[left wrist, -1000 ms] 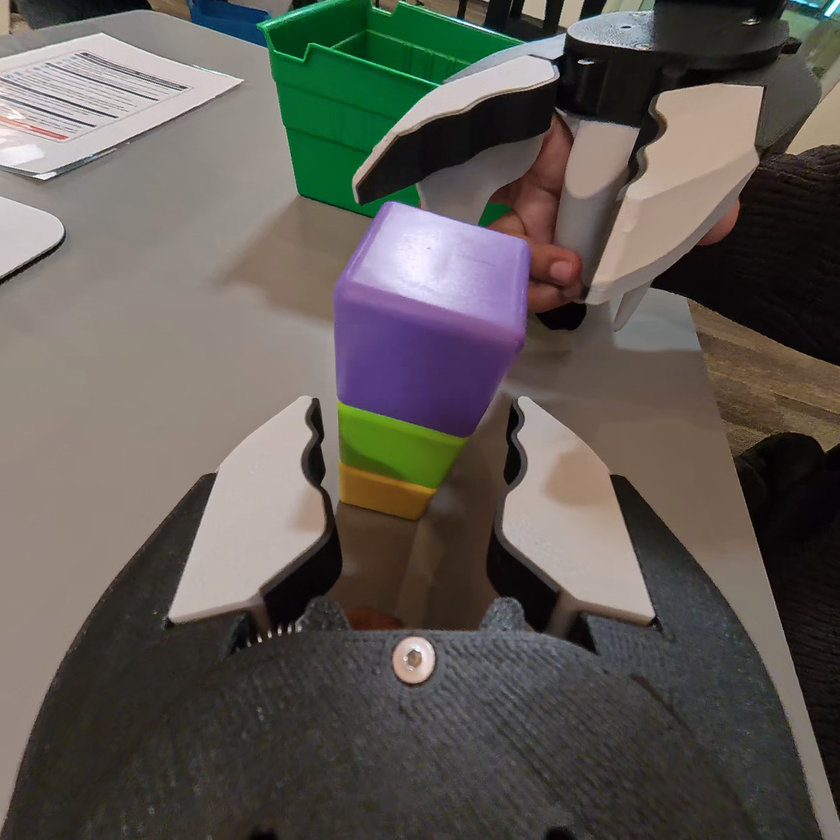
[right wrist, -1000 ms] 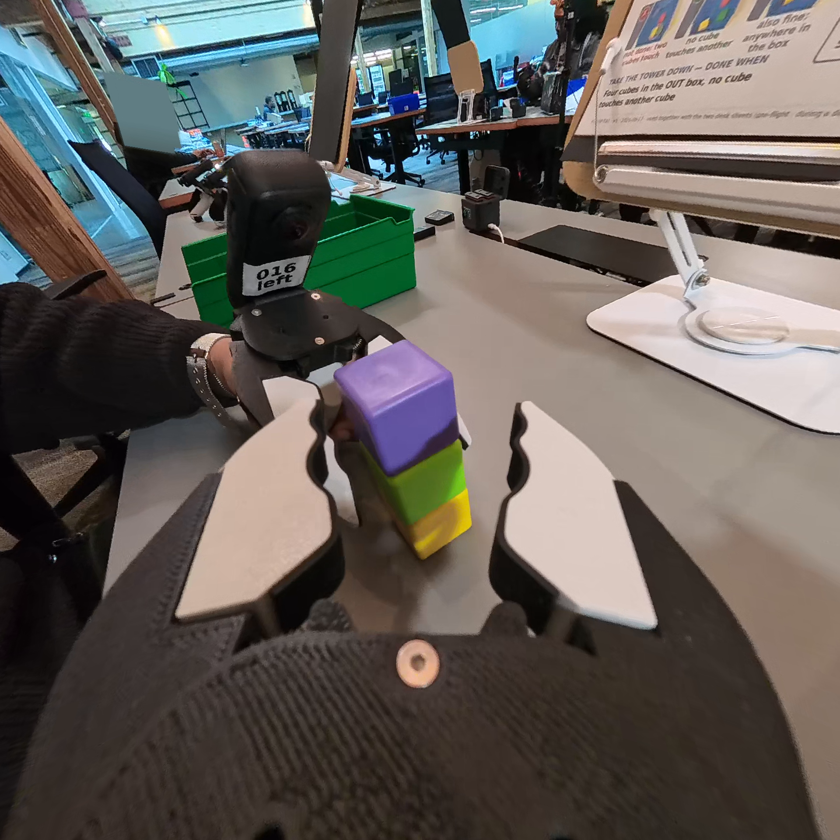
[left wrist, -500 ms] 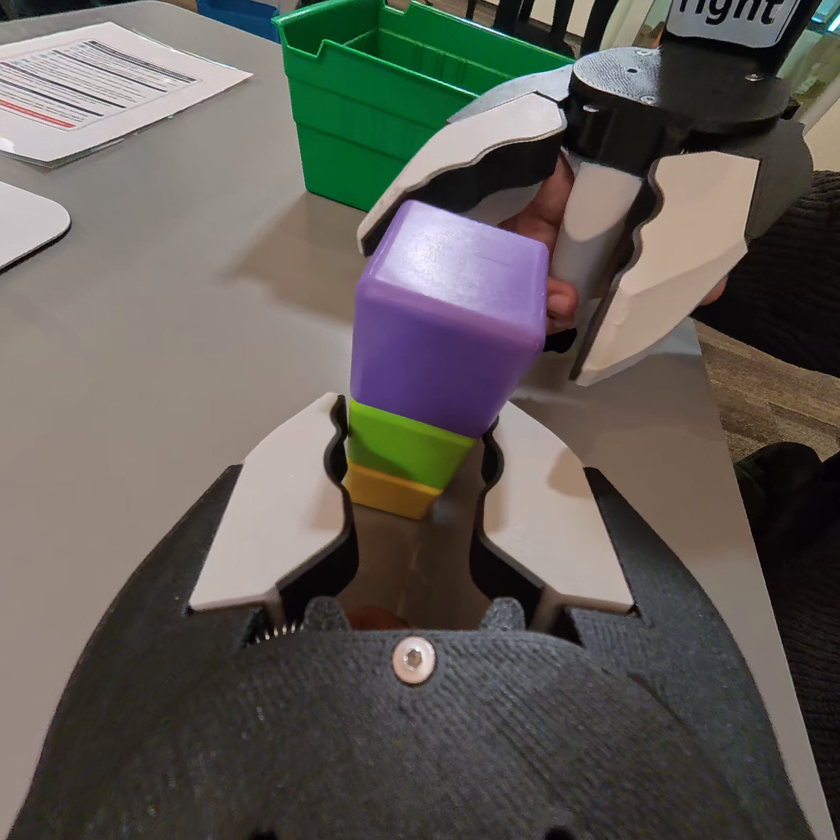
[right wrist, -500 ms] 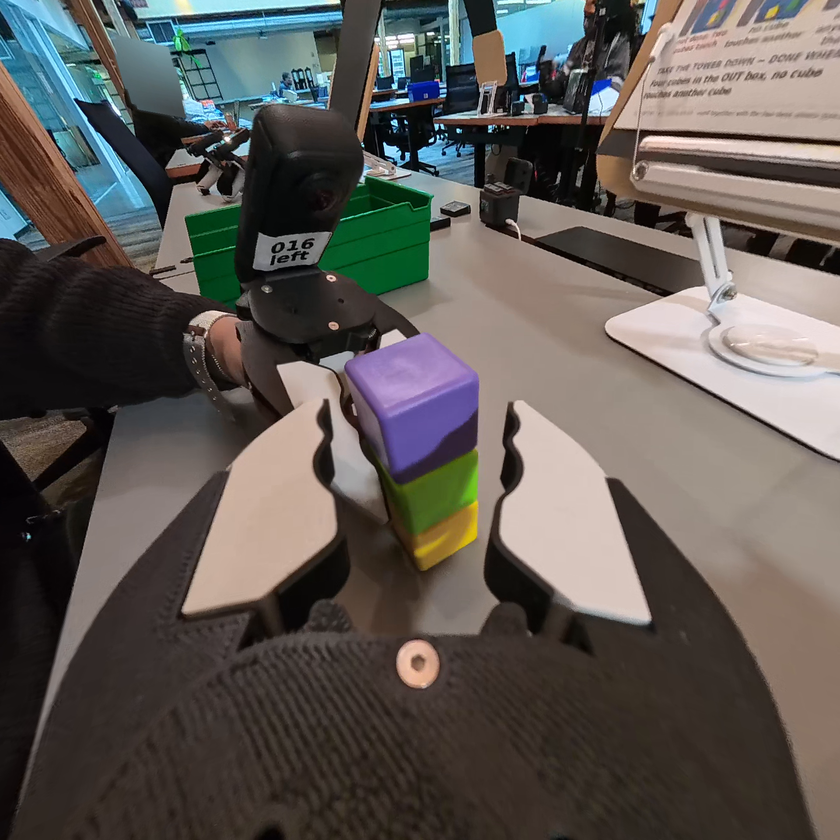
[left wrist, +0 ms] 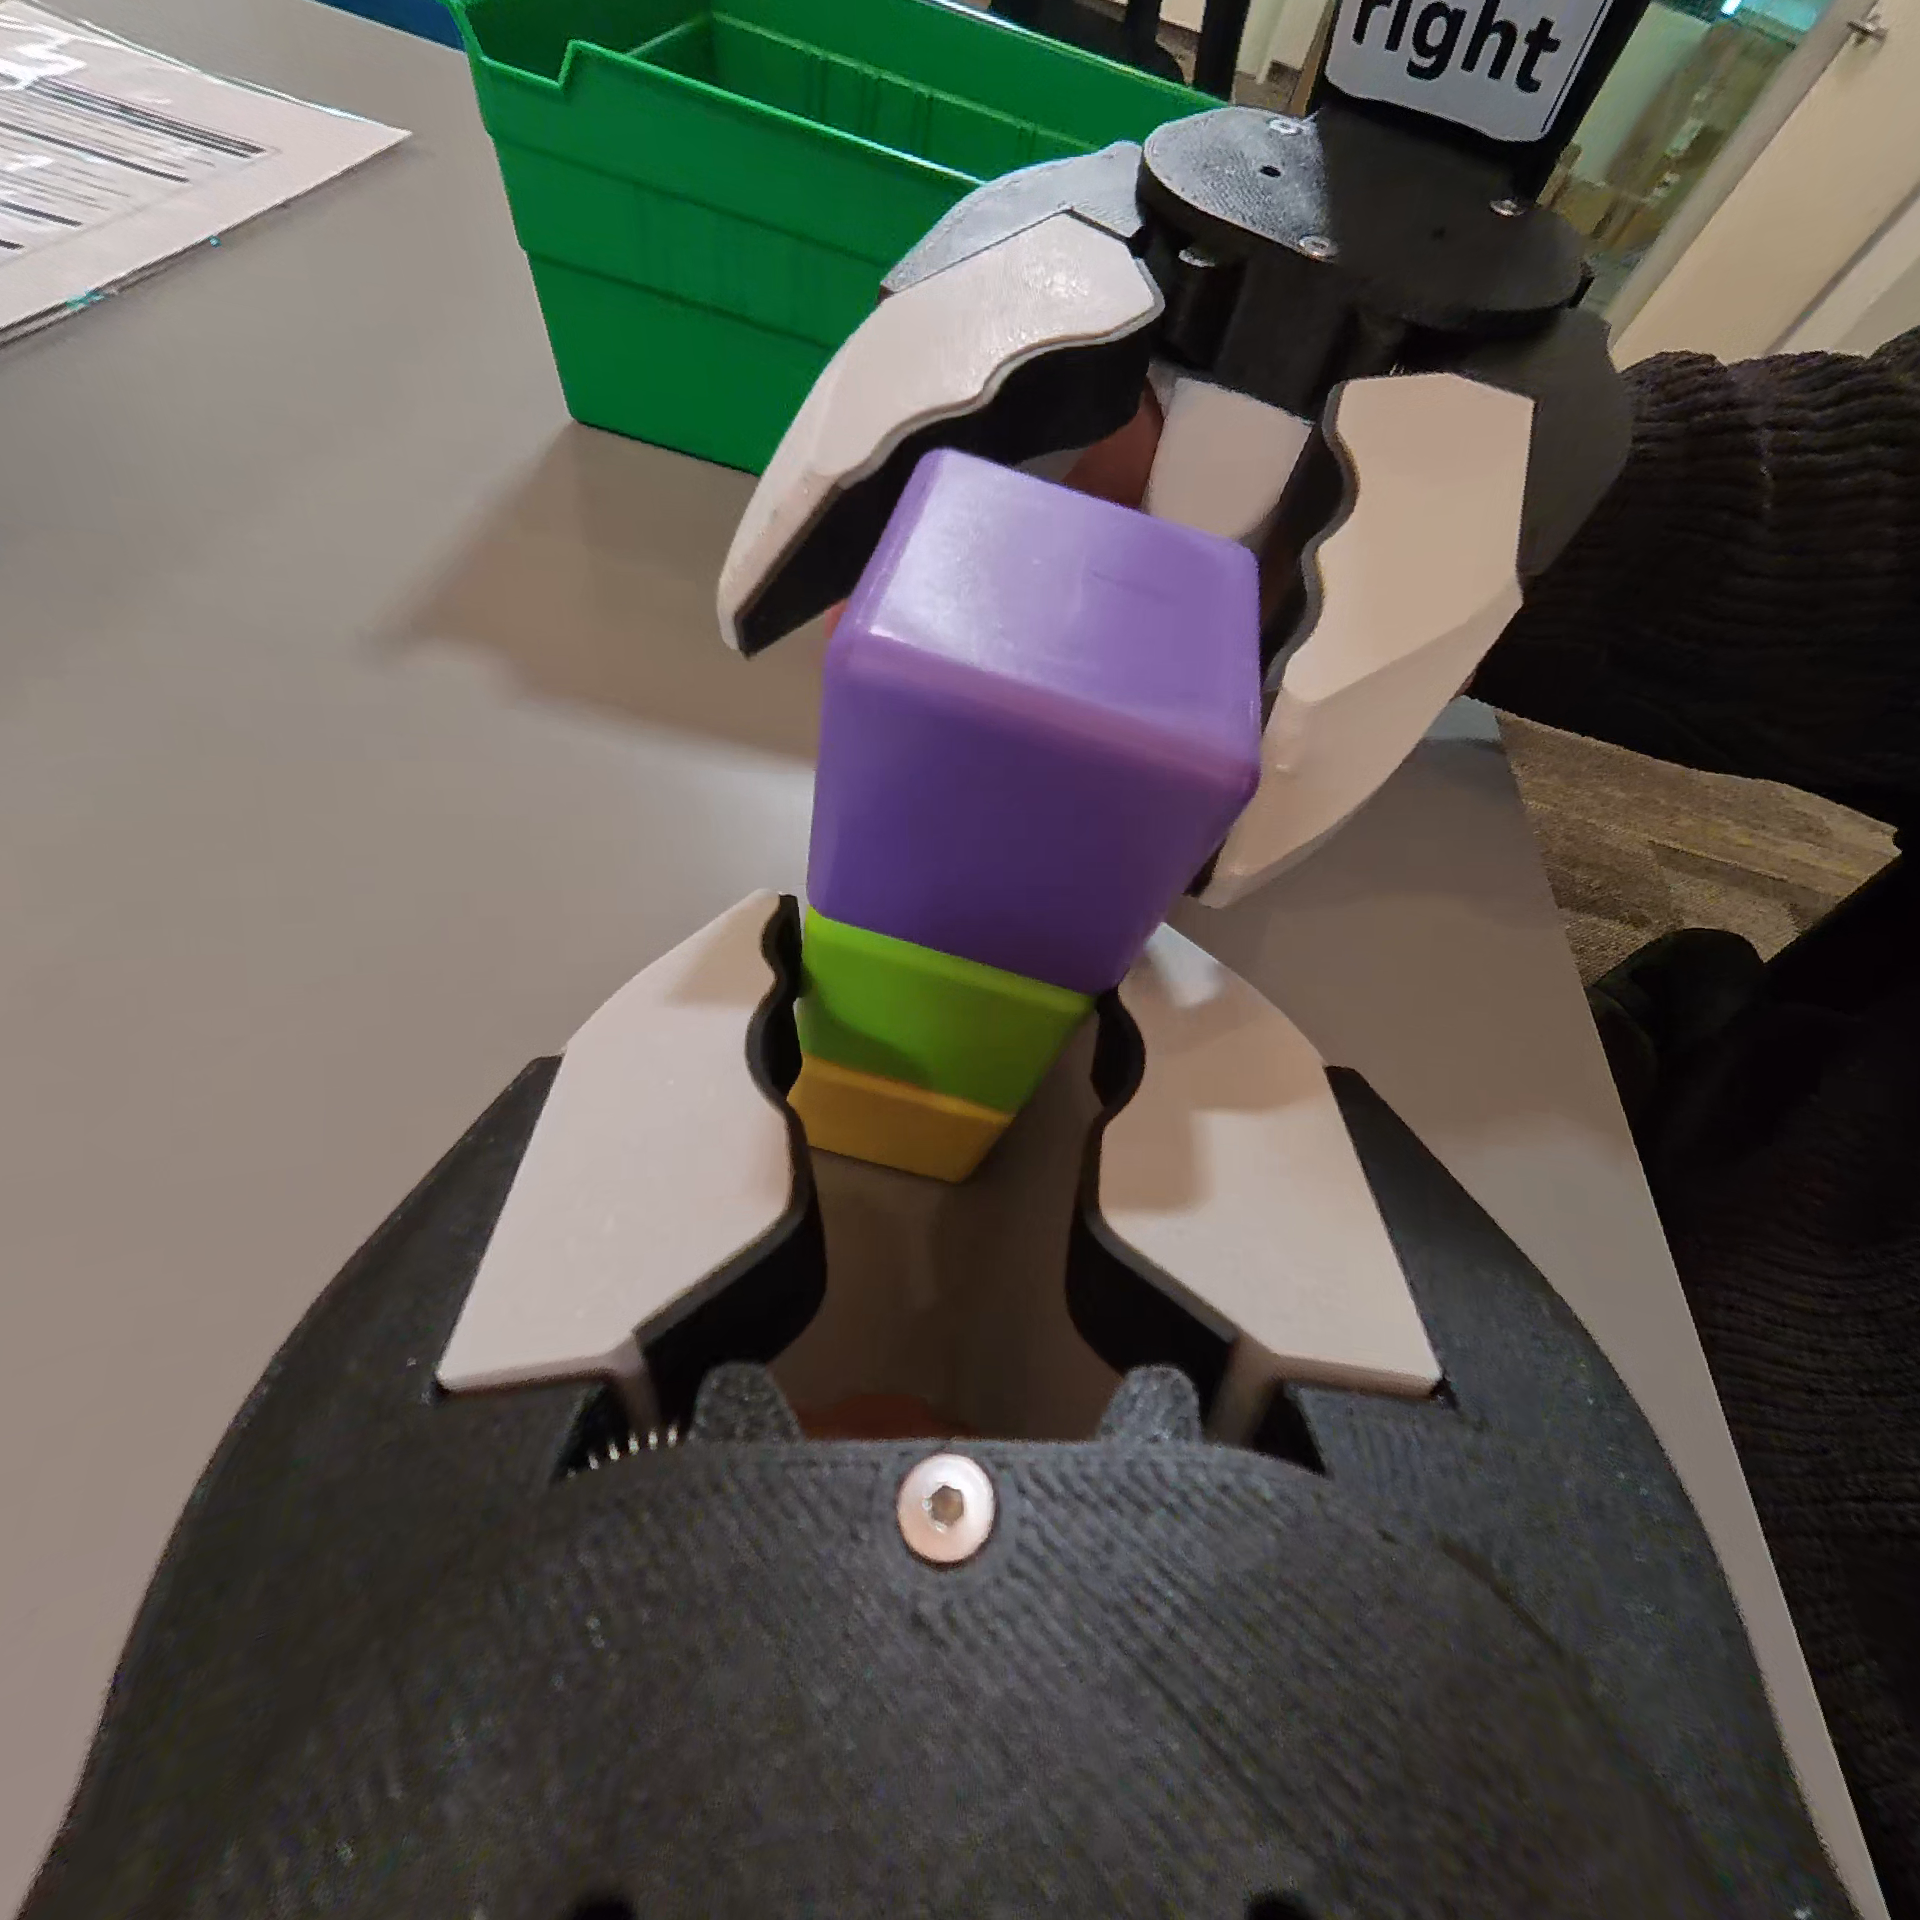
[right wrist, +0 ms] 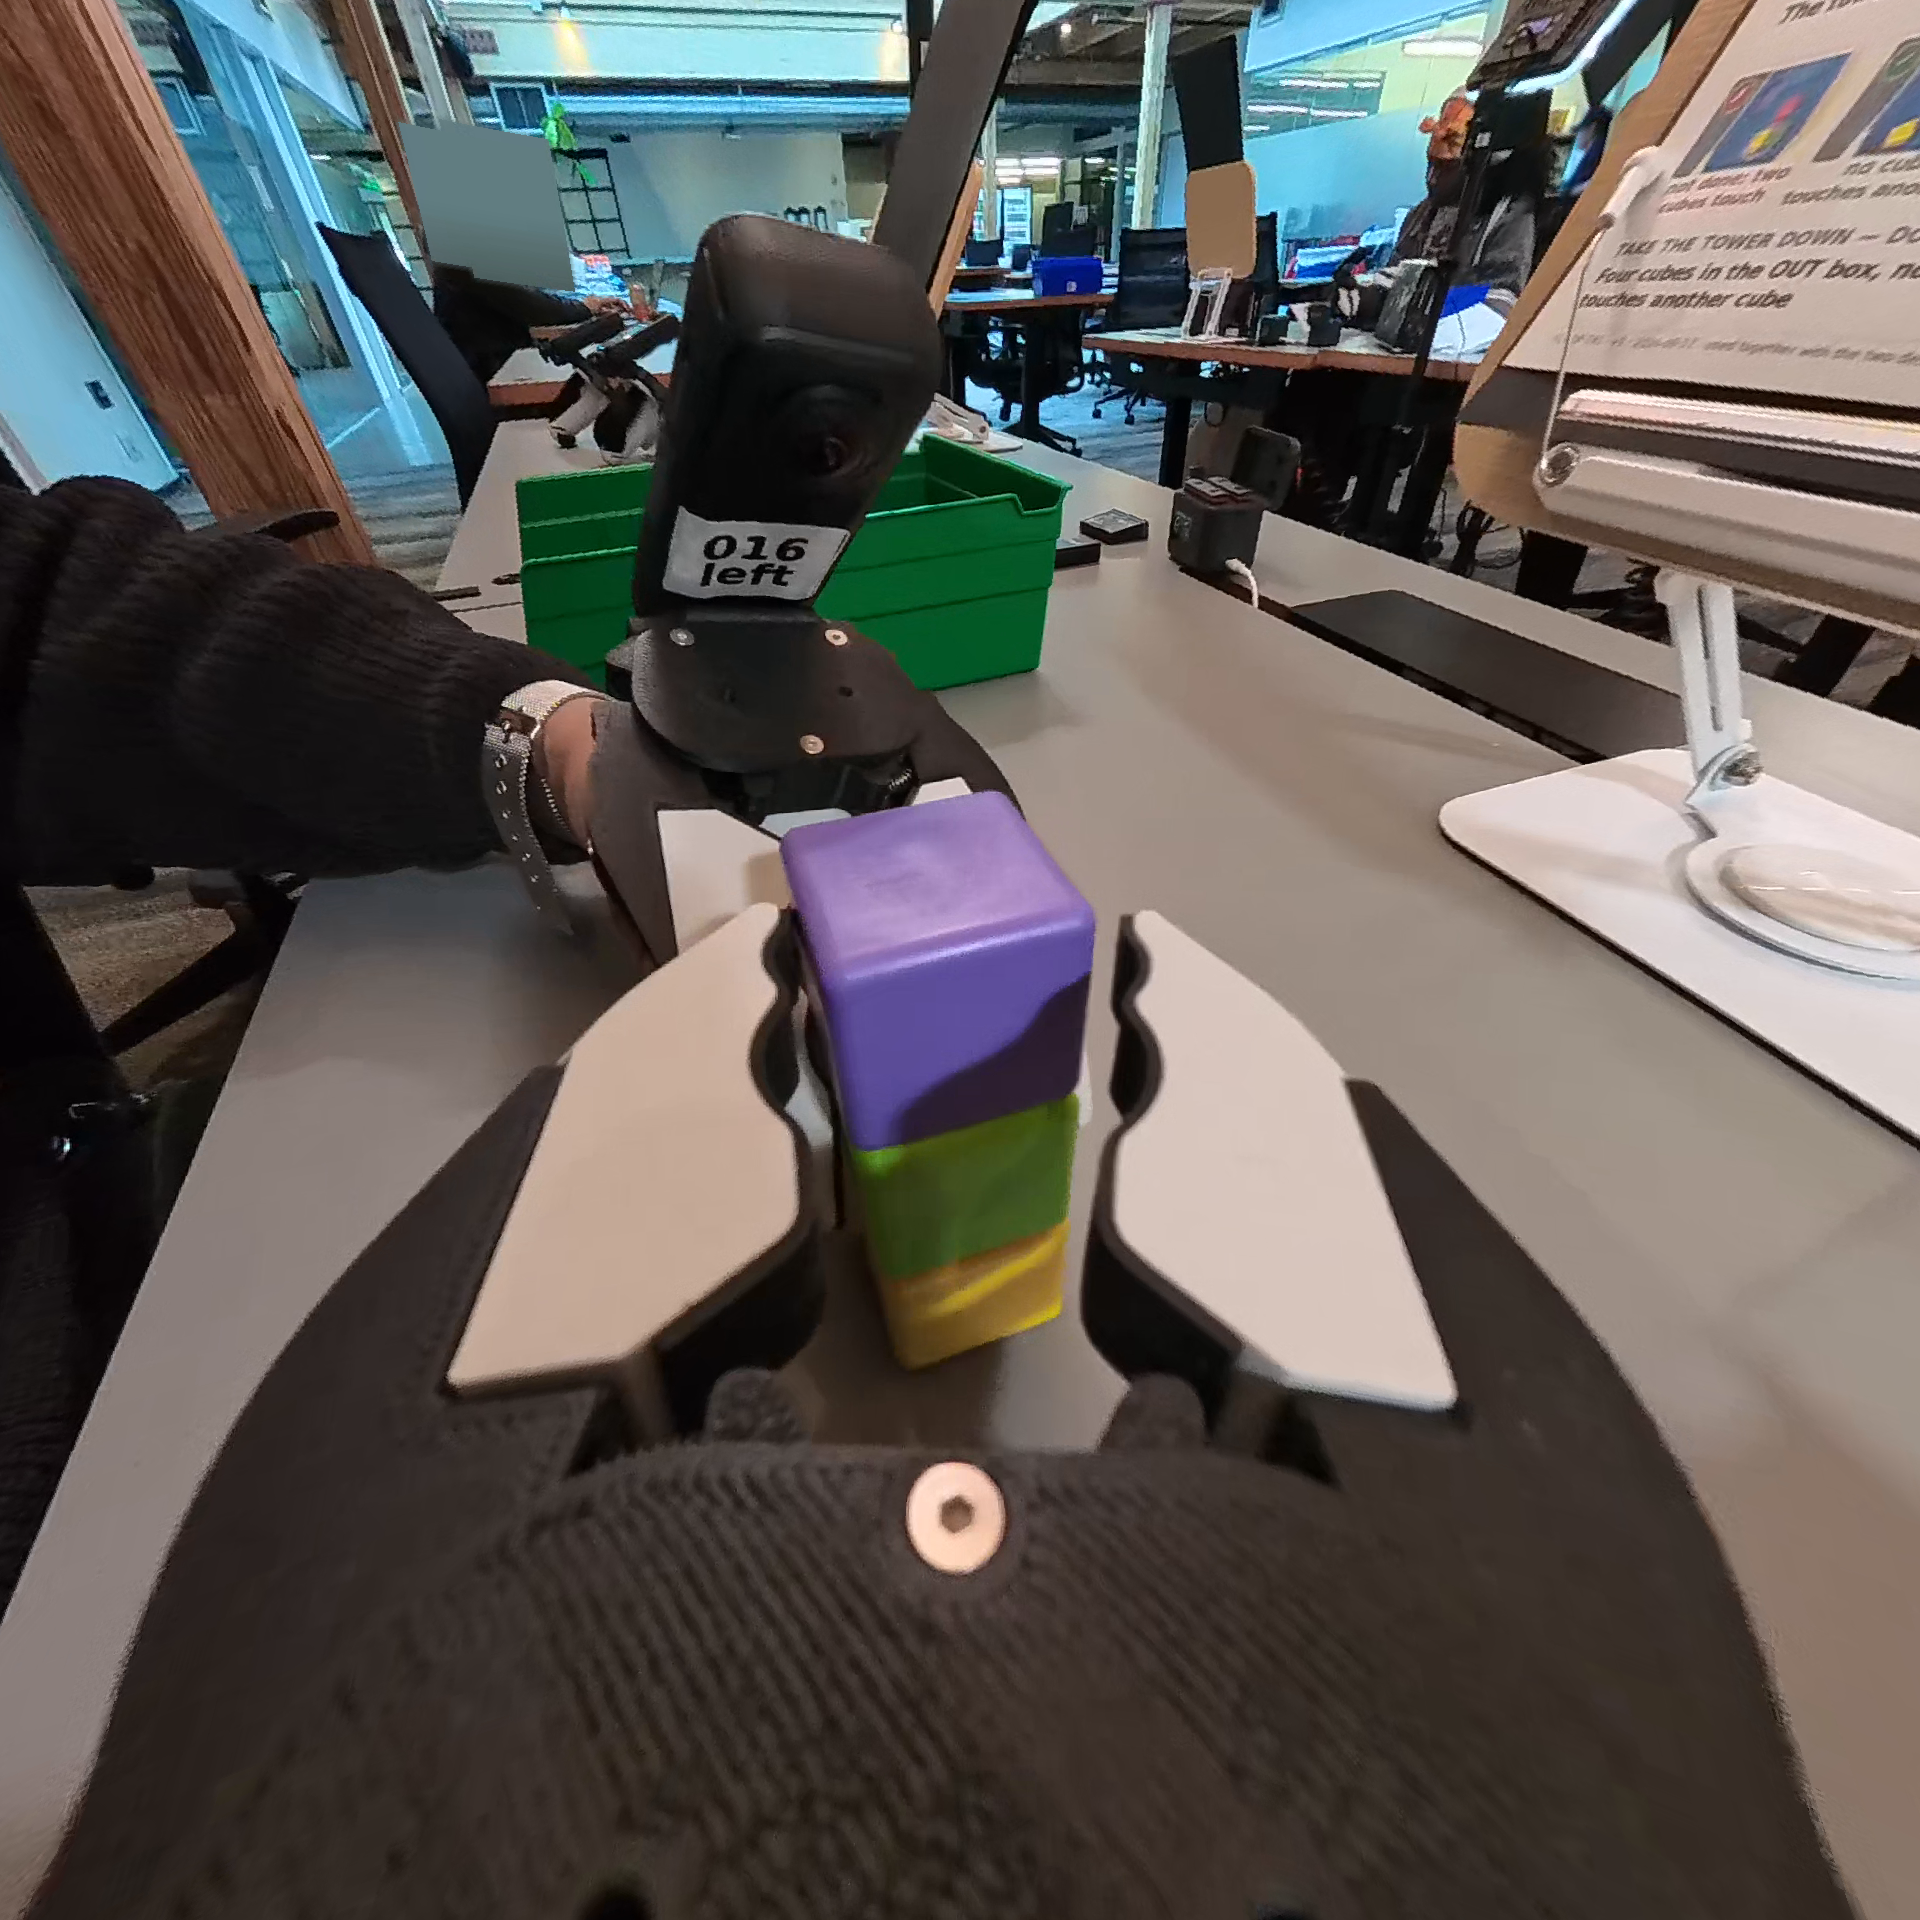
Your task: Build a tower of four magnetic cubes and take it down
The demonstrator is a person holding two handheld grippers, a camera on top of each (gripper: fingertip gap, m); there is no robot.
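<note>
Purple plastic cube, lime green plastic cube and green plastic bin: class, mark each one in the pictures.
Purple plastic cube (left wrist: 1029,790): left wrist view, on its near side face.
Lime green plastic cube (right wrist: 961,1195): right wrist view, on its front face.
Green plastic bin (left wrist: 675,312): left wrist view, on its outer front wall.

Surface: we see a grey table (right wrist: 1299,810), matte, with its edge running down the right in the left wrist view.
Stack: the yellow cube (left wrist: 899,1132) sits directly on the table and carries two more cubes.
Bin: a green bin (left wrist: 707,260) stands on it, well behind the stack.
Paper: a printed sheet (left wrist: 125,197) lies flat at far left.
Stand: a white stand base (right wrist: 1683,914) rests to the right.
</note>
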